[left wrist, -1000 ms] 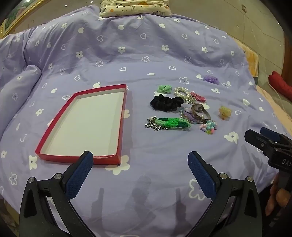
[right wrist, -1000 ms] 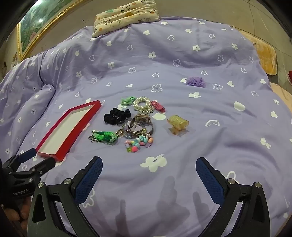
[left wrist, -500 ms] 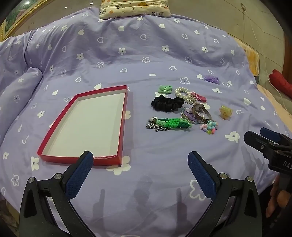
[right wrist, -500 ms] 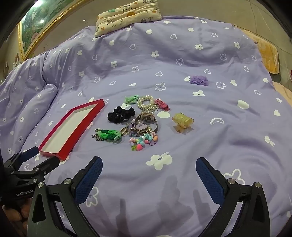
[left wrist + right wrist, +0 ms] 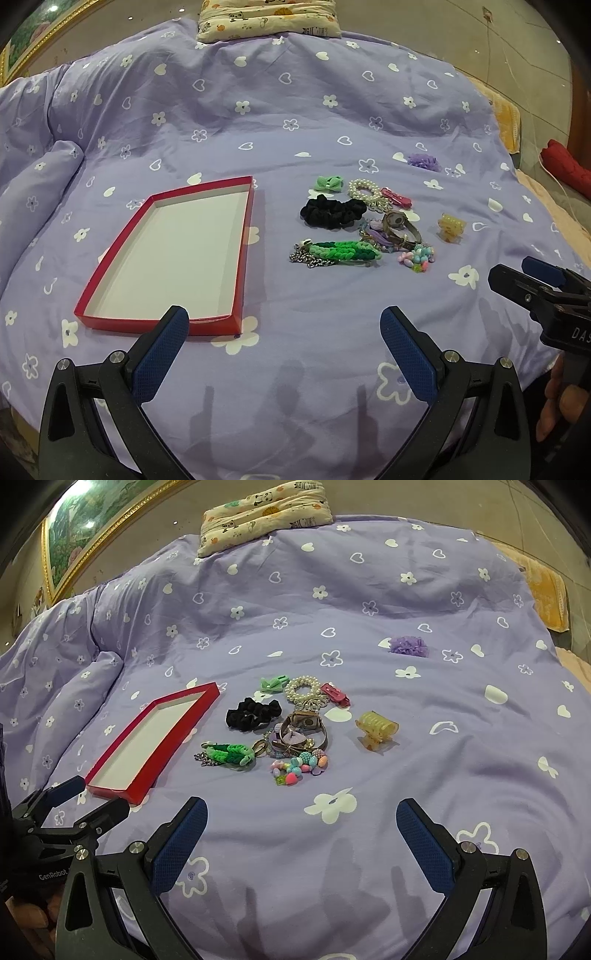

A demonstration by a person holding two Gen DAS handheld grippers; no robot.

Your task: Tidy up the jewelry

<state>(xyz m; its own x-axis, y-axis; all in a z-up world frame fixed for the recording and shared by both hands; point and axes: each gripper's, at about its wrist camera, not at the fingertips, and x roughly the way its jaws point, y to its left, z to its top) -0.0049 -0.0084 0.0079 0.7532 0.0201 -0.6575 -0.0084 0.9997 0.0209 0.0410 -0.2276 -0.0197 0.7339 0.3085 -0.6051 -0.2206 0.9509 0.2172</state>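
Both views nudged closer, right gripper (image 5: 517,277) cut off, tangled jewelry pile (image 5: 295,734) indistinct

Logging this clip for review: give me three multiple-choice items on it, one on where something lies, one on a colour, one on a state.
1. Where does the purple flower piece lie?
A. in the tray
B. alone on the bedspread, beyond the jewelry cluster
C. under the pillow

2. What colour are the walls of the tray?
A. red
B. blue
C. yellow

3. How is the left gripper?
A. shut on the black scrunchie
B. shut on nothing
C. open, holding nothing

Answers: 
1 B, it sits apart from the black scrunchie and pearl bracelet. 
2 A, red walls around a white floor. 
3 C, its blue pads stand wide apart over bare cloth.
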